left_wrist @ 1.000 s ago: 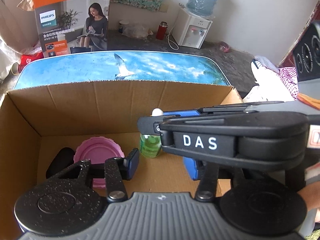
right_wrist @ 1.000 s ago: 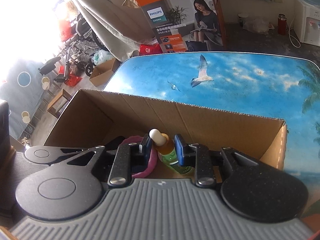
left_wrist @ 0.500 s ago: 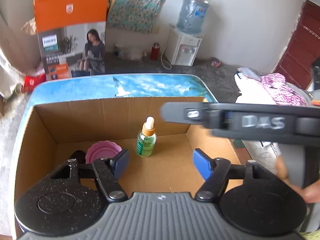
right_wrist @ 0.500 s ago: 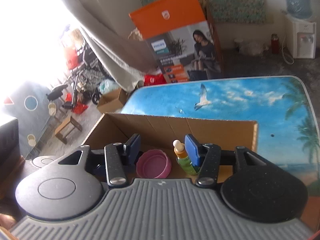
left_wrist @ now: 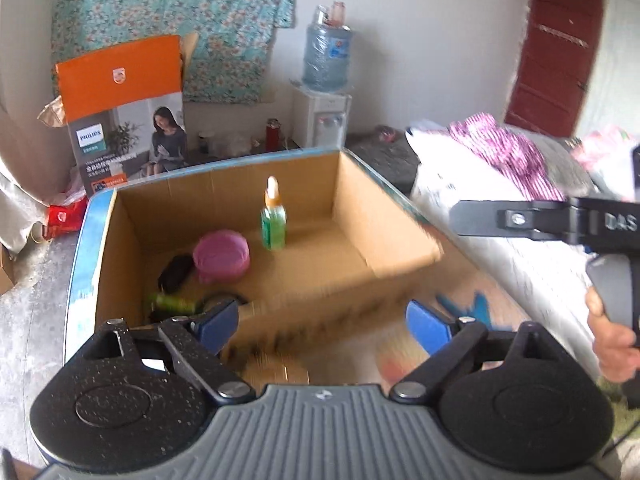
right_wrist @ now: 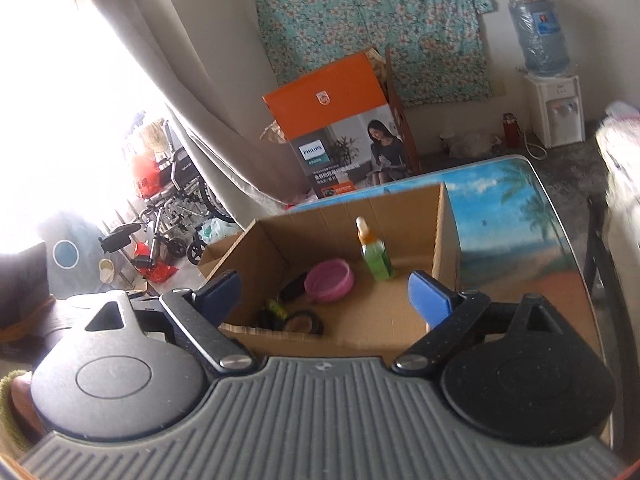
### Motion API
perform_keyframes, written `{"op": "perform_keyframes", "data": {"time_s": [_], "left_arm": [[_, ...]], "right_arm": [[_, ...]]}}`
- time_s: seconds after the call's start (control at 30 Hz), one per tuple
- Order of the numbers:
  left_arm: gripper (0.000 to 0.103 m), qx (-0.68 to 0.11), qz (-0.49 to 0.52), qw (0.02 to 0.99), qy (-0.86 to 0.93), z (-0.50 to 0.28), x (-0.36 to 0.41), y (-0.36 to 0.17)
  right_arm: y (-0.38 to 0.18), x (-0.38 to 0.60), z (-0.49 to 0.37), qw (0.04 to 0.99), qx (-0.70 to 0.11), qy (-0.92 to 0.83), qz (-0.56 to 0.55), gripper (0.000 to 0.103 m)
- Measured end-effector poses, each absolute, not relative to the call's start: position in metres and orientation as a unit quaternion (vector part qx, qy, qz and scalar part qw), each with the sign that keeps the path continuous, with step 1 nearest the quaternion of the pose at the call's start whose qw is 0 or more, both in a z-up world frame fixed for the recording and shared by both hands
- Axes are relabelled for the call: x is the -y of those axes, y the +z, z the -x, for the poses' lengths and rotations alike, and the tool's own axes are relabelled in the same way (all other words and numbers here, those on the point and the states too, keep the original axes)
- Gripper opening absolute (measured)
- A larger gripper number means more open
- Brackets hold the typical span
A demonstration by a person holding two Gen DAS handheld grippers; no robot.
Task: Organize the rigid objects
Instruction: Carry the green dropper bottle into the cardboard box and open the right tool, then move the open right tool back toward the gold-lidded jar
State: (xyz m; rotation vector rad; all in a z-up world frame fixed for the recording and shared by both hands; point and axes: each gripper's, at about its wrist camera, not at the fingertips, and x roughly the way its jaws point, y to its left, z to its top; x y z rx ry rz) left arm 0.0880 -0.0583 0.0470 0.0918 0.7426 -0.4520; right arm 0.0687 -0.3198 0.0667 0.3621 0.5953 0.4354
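Note:
An open cardboard box (left_wrist: 384, 224) (right_wrist: 442, 236) stands on a table with a sky-and-beach print. Inside it a green dropper bottle (left_wrist: 273, 220) (right_wrist: 375, 257) stands upright near the far wall, next to a pink round lid (left_wrist: 221, 255) (right_wrist: 329, 280), a black object (left_wrist: 175, 272), a small green item (left_wrist: 170, 303) and a black tape roll (right_wrist: 302, 322). My left gripper (left_wrist: 322, 320) hangs above the box's near edge, its jaws opening, nothing between them. My right gripper (right_wrist: 324, 292) is also back from the box, jaws opening and empty.
A tall orange-and-grey Philips carton (left_wrist: 124, 112) (right_wrist: 344, 128) stands behind the table. A water dispenser (left_wrist: 324, 92) is at the back wall. A pile of cloth (left_wrist: 500, 168) lies at the right. A wheelchair (right_wrist: 176, 200) stands by the bright curtain. A hand (left_wrist: 612, 336) holds the right gripper's handle.
Both grippers pulled back and up out of the box and opened wide. The right gripper let go of the dropper bottle, which now stands alone in the box.

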Motion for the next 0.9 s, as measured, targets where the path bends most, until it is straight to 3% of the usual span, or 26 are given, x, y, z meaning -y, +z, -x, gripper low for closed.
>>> {"op": "perform_keyframes", "data": {"time_s": [0.27,0.57,0.9], "left_arm": [[0.092,-0.376,-0.049,0.899,-0.218,-0.050,0.043,0.005],[0.092,-0.390,-0.069,0.897,-0.194,-0.052,0.050,-0.042],[0.089,-0.397,-0.083,0.895,-0.185,-0.073,0.058,-0.071]], "right_arm": [[0.017,0.287,-0.045,0.875,-0.354,0.244,-0.225,0.091],[-0.016,0.241,-0.076,0.840,-0.408,0.269,-0.235,0.090],[-0.046,0.215,-0.126,0.812,-0.454,0.284,-0.232,0.061]]}}
